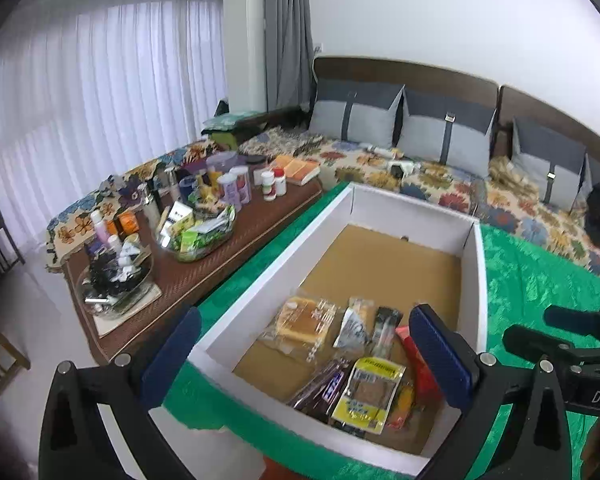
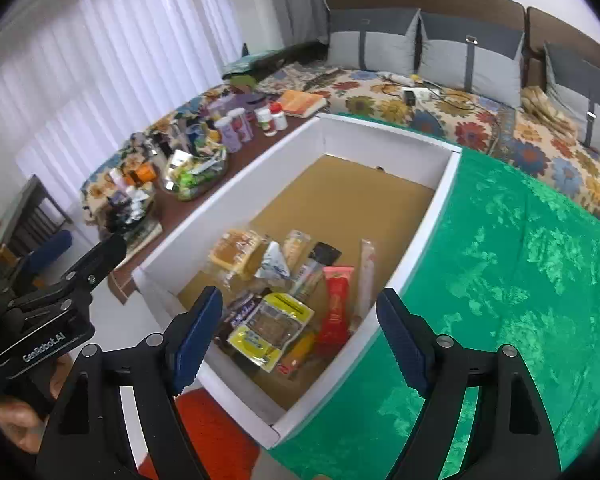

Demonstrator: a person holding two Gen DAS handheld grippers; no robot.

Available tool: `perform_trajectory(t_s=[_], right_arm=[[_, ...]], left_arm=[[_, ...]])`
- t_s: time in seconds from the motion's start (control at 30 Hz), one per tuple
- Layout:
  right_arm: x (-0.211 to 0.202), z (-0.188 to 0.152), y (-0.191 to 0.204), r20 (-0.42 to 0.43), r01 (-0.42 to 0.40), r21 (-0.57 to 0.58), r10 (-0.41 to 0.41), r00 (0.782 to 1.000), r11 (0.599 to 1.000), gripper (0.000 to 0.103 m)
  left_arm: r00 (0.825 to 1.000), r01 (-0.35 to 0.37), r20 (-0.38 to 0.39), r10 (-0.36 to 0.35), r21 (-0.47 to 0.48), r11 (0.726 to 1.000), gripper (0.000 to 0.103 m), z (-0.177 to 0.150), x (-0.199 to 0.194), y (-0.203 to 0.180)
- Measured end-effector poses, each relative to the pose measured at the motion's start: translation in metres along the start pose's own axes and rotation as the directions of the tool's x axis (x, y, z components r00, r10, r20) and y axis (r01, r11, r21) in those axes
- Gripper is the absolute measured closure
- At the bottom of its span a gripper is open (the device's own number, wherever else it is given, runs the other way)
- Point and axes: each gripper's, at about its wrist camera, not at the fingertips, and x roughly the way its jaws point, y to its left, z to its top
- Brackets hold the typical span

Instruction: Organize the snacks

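A white cardboard box [image 1: 478, 276] with a brown floor sits on a green cloth [image 2: 500, 264], and the snacks lie bunched in its near half while the far half is bare. Among them, a yellow packet with a clear window [image 2: 271, 326] lies nearest, with a dark chocolate bar [image 1: 320, 390] just to its left and a red wrapper [image 2: 336, 304] to its right. Farther in sit a wrapped slice of cake [image 1: 302, 318] and a small silver pouch [image 2: 274, 262]. The left gripper [image 1: 300, 356] hovers above the near end of the box, its jaws spread wide with nothing pinched. The right gripper [image 2: 300, 332] hangs over the same pile, jaws also apart and empty. To the left, a brown side table [image 1: 172, 276] carries bottles and jars.
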Motion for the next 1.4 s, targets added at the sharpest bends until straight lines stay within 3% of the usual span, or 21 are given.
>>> perform_trajectory(t_s=[0.17, 0.27, 0.47, 0.93, 1.4], right_arm=[[0.002, 0.0, 0.004, 0.012, 0.07, -0.021, -0.069, 0.998, 0.997, 0.02], [0.004, 0.0, 0.01, 0.025, 0.114, -0.056, -0.113, 0.993, 0.992, 0.02], [0.011, -0.002, 0.018, 0.031, 0.153, -0.089, -0.151, 0.988, 0.984, 0.02], [0.017, -0.003, 0.024, 0.032, 0.151, -0.1, -0.148, 0.988, 0.984, 0.02], [0.022, -0.005, 0.023, 0.018, 0.15, -0.099, -0.149, 0.989, 0.984, 0.02]], left_arm=[[0.993, 0.035, -0.113, -0.03, 0.046, 0.998, 0.0, -0.005, 0.017, -0.006], [0.988, 0.001, -0.157, 0.009, 0.063, 0.998, 0.0, -0.012, 0.025, -0.009], [0.988, 0.004, -0.155, 0.006, 0.063, 0.998, 0.0, -0.018, 0.026, -0.009], [0.98, 0.024, -0.196, -0.026, -0.012, 1.0, 0.0, -0.019, 0.034, 0.01], [0.981, -0.014, -0.196, 0.012, -0.009, 1.0, 0.0, -0.018, 0.038, 0.009]])
